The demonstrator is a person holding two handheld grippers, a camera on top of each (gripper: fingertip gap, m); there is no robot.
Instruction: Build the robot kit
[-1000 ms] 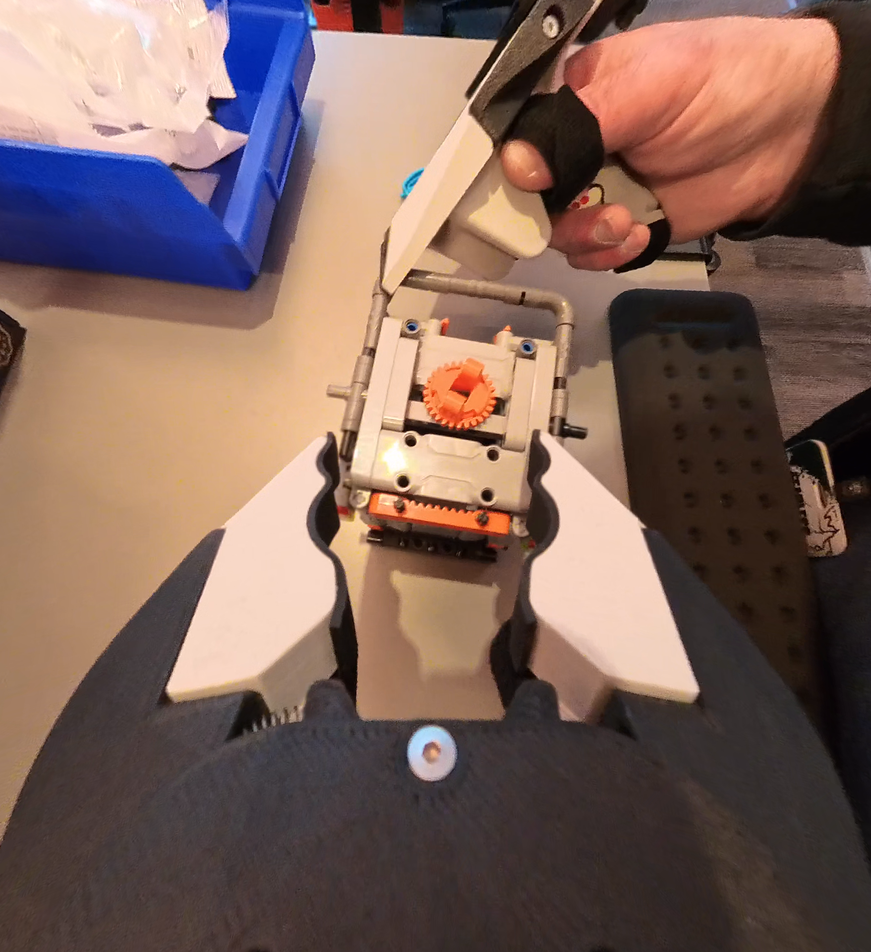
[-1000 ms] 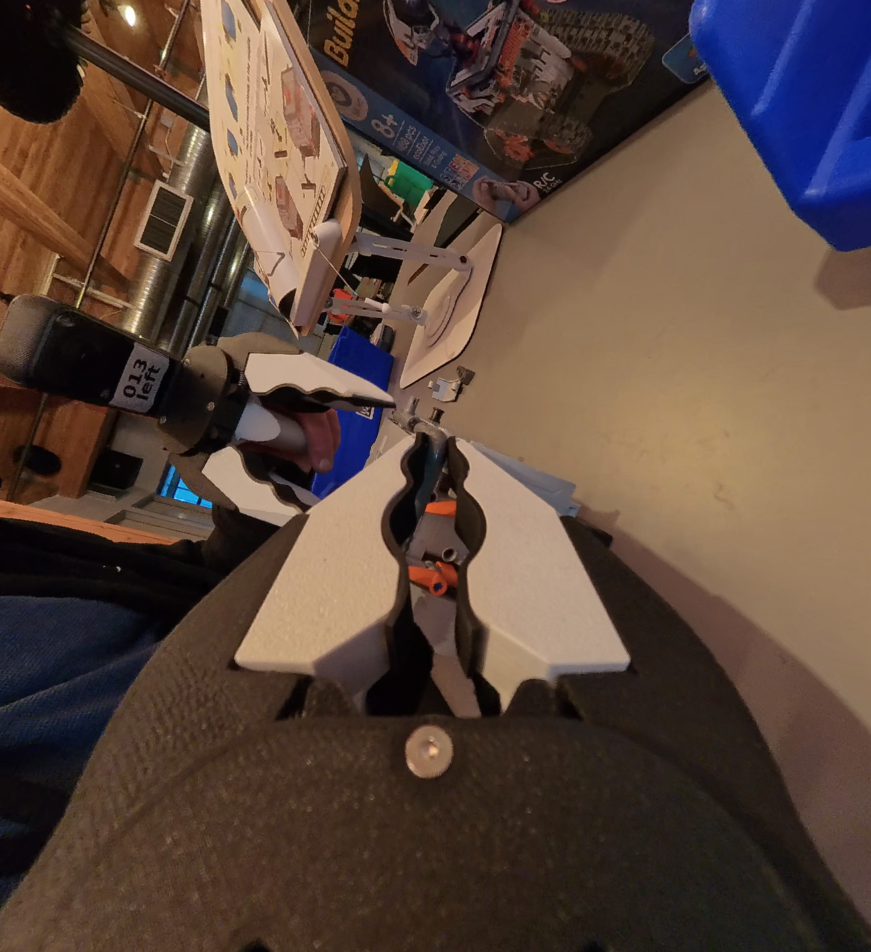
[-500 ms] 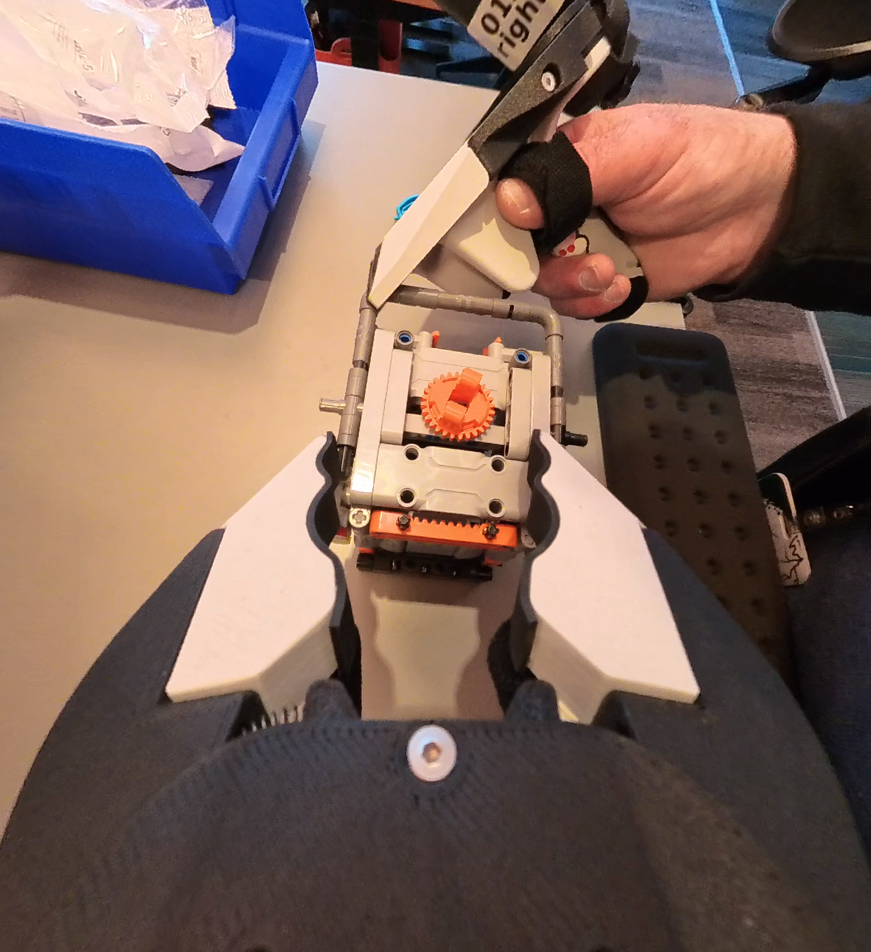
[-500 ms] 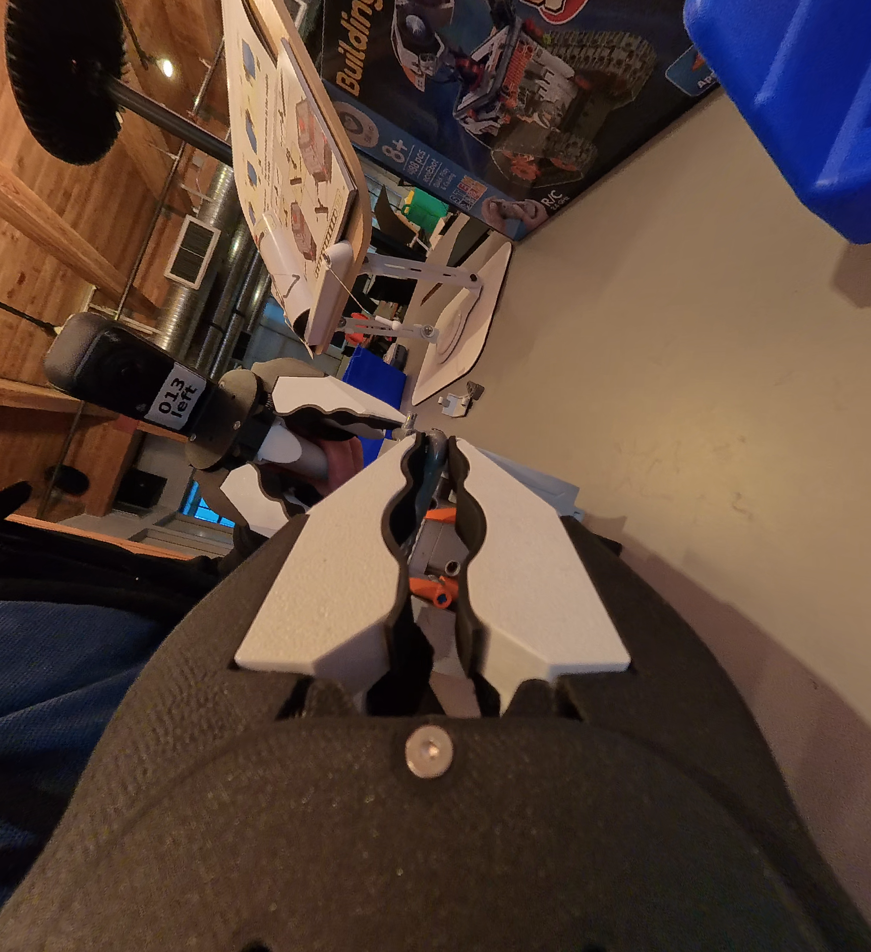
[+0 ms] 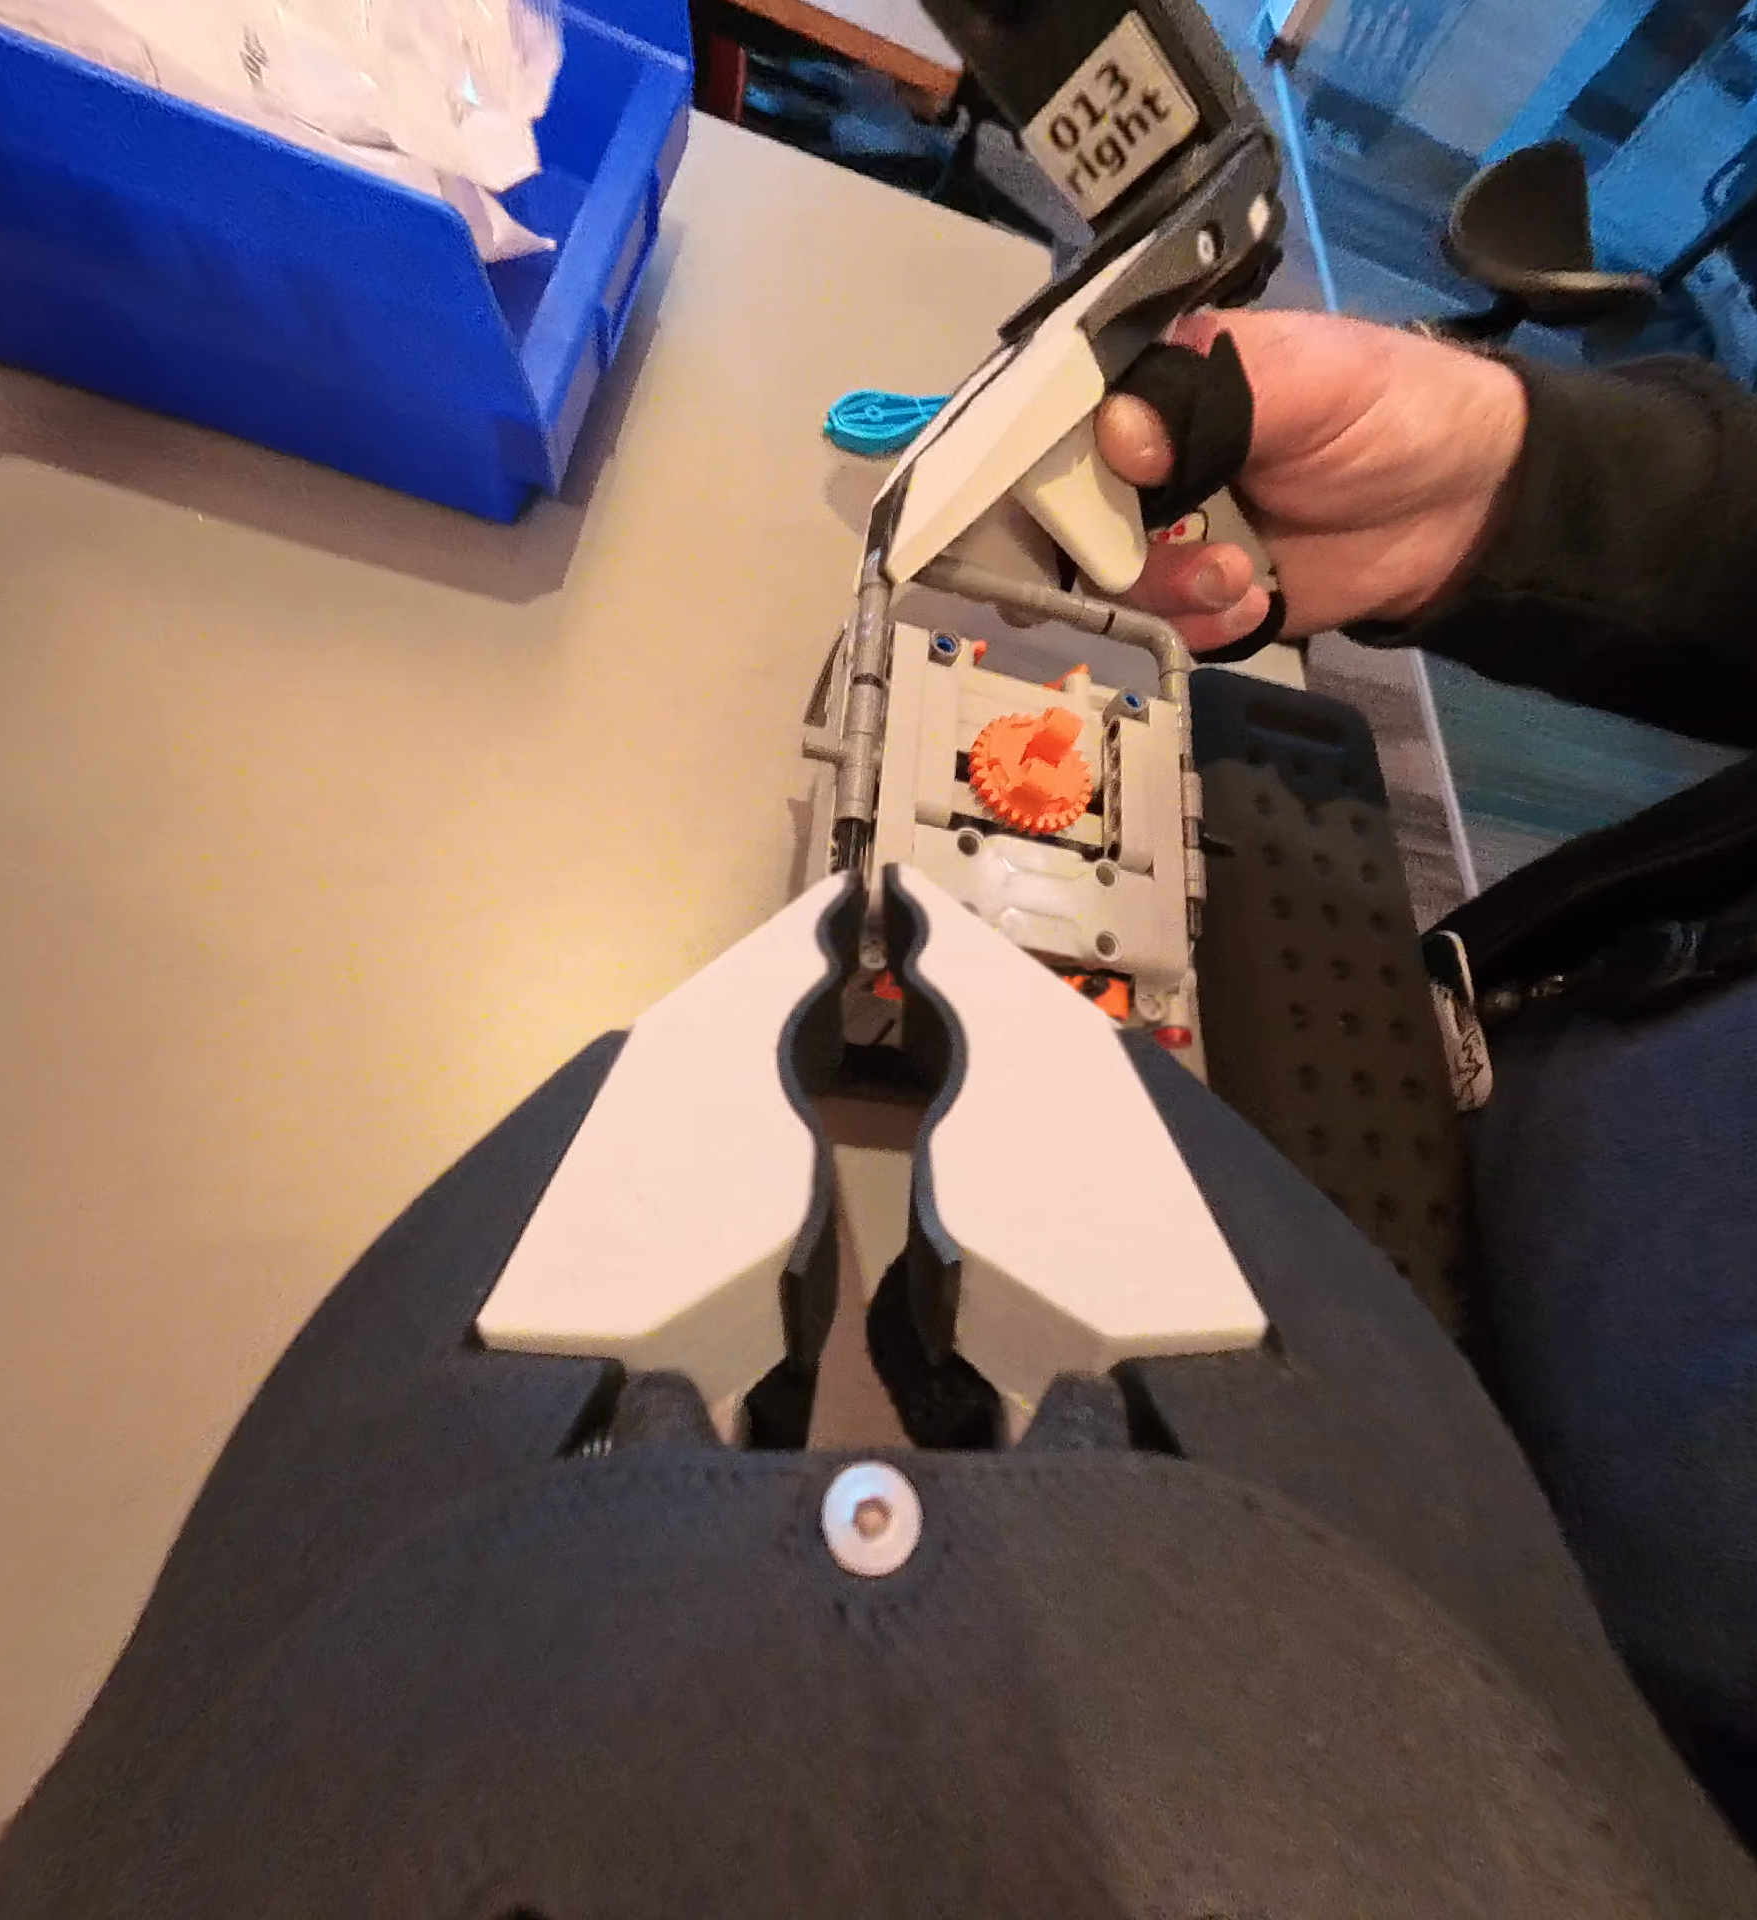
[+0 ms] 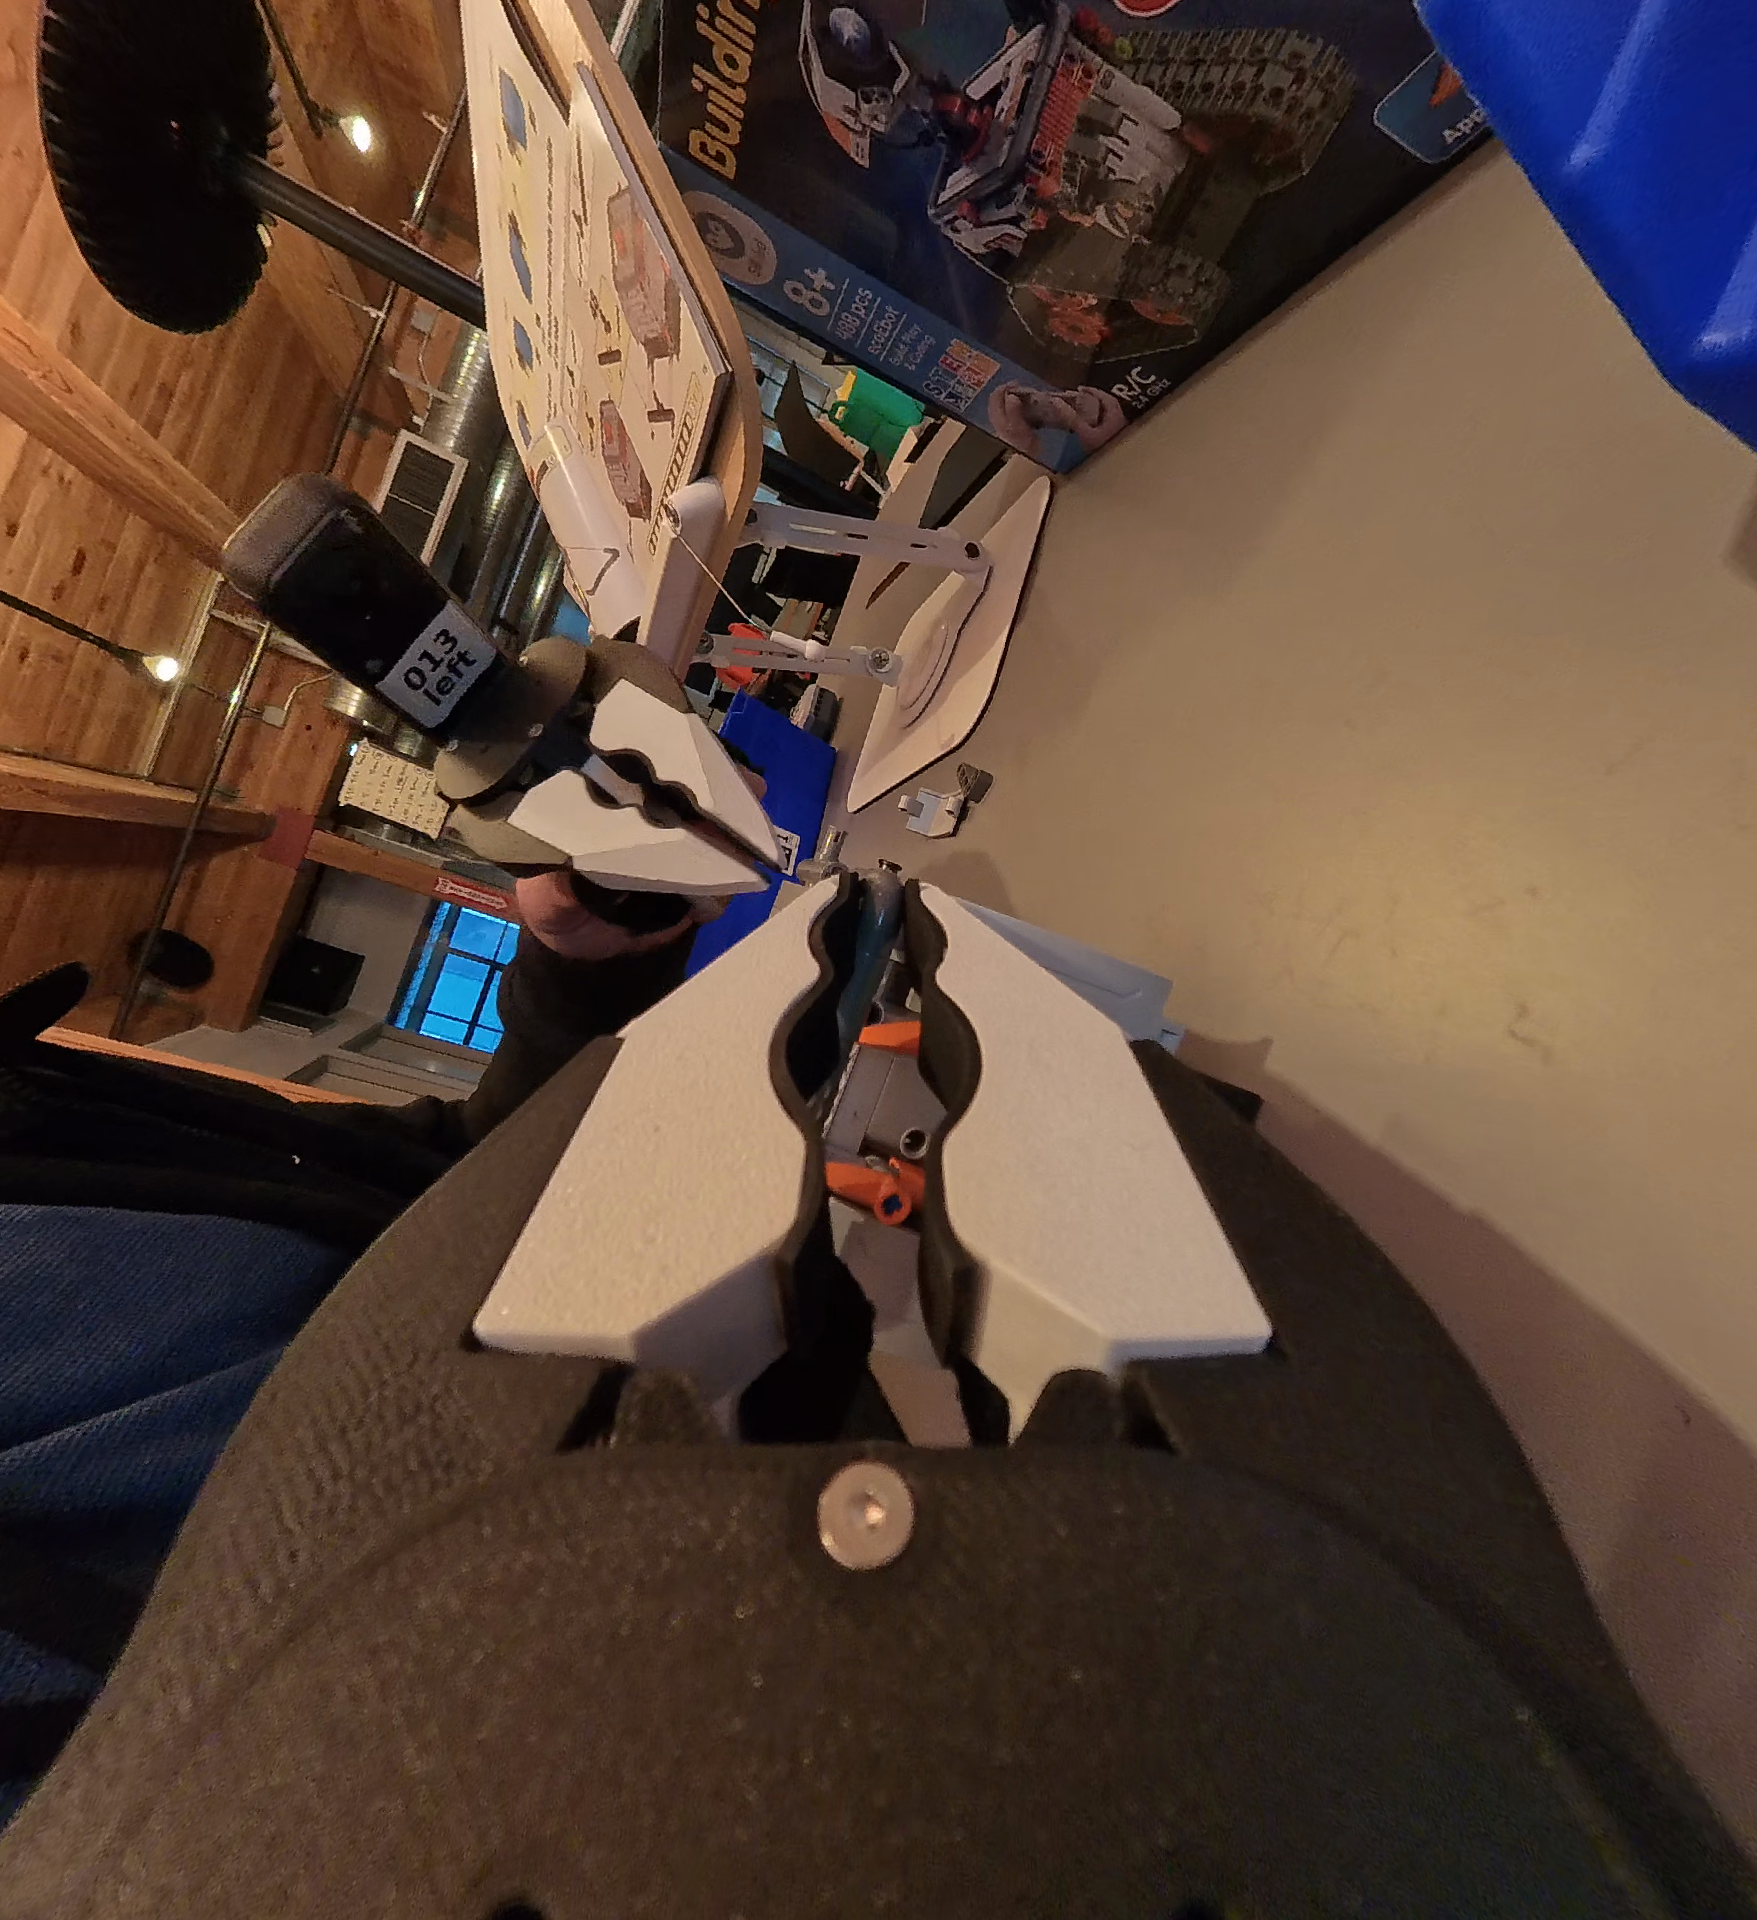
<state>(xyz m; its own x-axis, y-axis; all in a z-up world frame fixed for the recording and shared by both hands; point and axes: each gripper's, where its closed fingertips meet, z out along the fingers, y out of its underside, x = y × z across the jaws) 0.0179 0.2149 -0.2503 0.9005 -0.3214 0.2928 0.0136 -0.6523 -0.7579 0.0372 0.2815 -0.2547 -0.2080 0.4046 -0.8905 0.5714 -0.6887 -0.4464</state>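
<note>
Both grippers pinch the grey brick model (image 5: 1035, 821): left gripper (image 5: 874, 883) nearly closed on its side rod, right gripper (image 6: 874, 894) clamping its frame; only the right wrist view shows the instruction stand (image 6: 604, 312).

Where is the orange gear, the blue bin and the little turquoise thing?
orange gear (image 5: 1032, 771), left wrist view, on its toothed face atop the grey brick model.
blue bin (image 5: 261, 312), left wrist view, on its front wall.
turquoise piece (image 5: 879, 418), left wrist view, on its flat body on the table.
</note>
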